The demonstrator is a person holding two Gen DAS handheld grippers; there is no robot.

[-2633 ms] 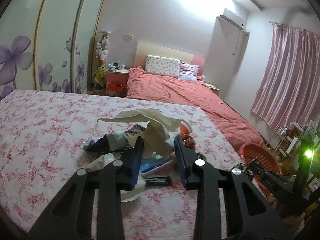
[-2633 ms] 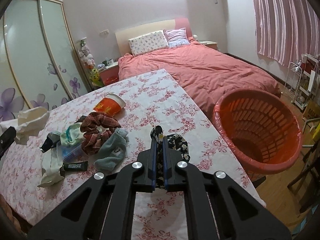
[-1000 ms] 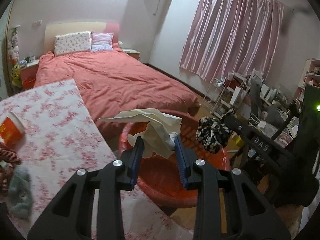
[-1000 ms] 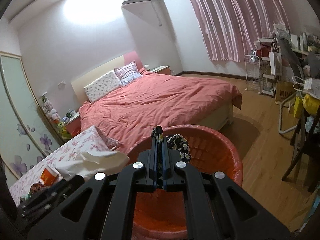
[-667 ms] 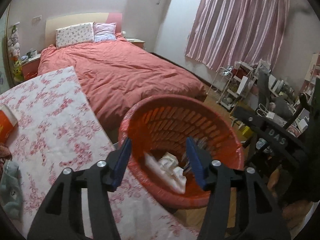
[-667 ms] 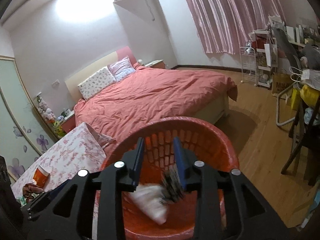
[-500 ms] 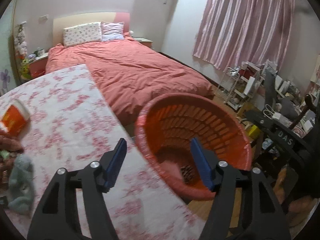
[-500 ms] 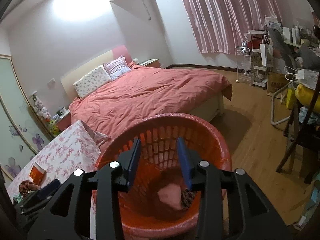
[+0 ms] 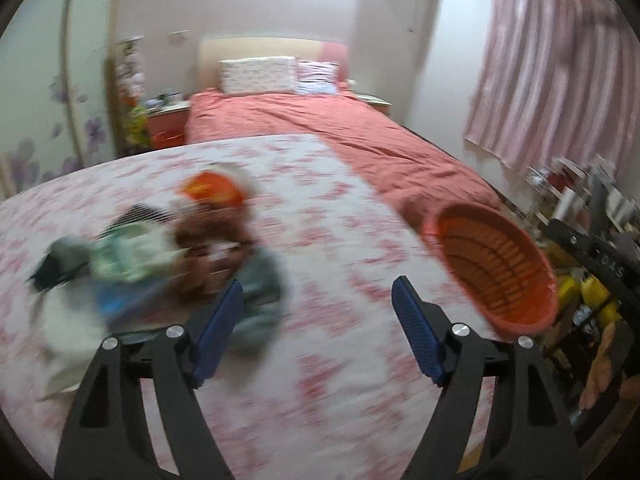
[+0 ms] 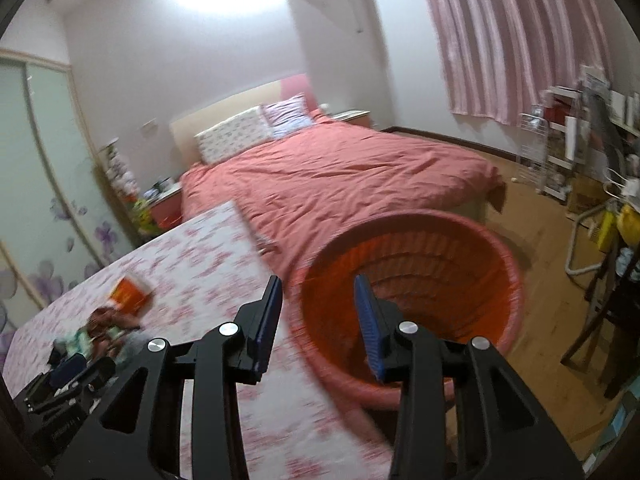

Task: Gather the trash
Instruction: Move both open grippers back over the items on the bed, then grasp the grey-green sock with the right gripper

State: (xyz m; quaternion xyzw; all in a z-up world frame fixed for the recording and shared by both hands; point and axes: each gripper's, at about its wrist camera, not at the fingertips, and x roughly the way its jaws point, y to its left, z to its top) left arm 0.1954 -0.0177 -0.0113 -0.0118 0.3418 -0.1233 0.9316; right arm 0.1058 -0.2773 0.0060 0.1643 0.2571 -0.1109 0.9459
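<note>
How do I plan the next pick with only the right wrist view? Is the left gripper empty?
Observer: Yes. The left gripper is open; its jaws have just been opening, with nothing between them.
Operator: What's nearest it?
Observer: A grey sock, beside the jaw at the picture's left.
Operator: Anything behind the sock?
Observer: A brown scrunchie, blurred, seemingly touching it.
</note>
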